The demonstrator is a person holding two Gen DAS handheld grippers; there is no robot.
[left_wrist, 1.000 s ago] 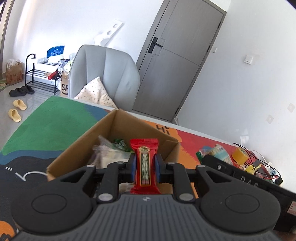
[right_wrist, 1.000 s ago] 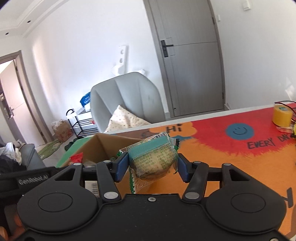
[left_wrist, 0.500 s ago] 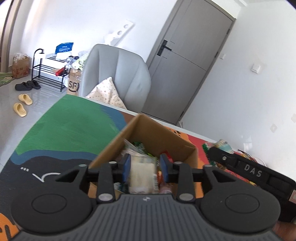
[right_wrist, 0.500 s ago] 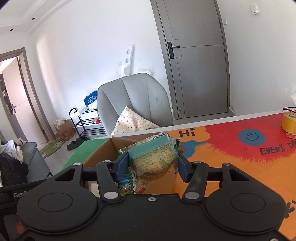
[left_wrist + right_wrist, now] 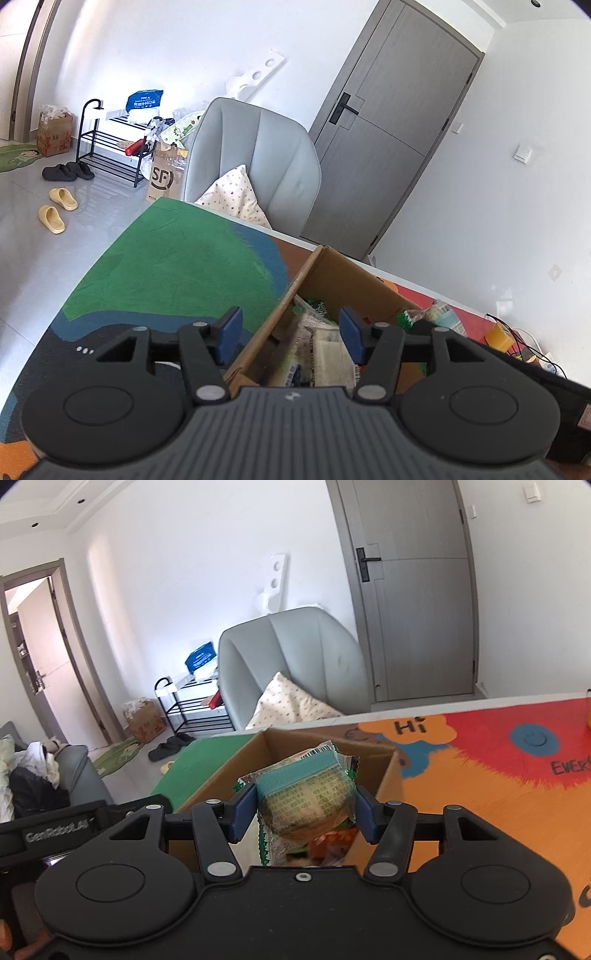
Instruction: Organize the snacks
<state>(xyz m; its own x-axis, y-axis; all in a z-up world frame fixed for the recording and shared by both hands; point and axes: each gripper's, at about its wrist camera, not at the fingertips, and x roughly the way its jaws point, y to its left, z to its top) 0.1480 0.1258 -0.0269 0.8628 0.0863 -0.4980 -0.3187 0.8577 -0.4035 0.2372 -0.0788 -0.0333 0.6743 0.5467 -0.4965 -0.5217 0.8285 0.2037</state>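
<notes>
An open cardboard box [image 5: 354,273] stands on the colourful table mat and holds several snack packets [image 5: 325,350]. My left gripper [image 5: 290,336] is open and empty, straddling the box's left wall. My right gripper [image 5: 304,808] is shut on a clear-wrapped cake packet with a teal and green label [image 5: 306,801], held just above the box [image 5: 369,753] at its near side. A red packet [image 5: 332,843] shows in the box under it.
The mat [image 5: 498,775] is orange and red to the right, and green [image 5: 177,266] to the left. A grey chair with a cushion [image 5: 255,158] stands behind the table. A yellow tape roll [image 5: 498,336] and cables lie at the right.
My left gripper released the red snack bar into the box, opened wide and shifted left over the box's wall. My right gripper carried the cake packet closer over the box.
</notes>
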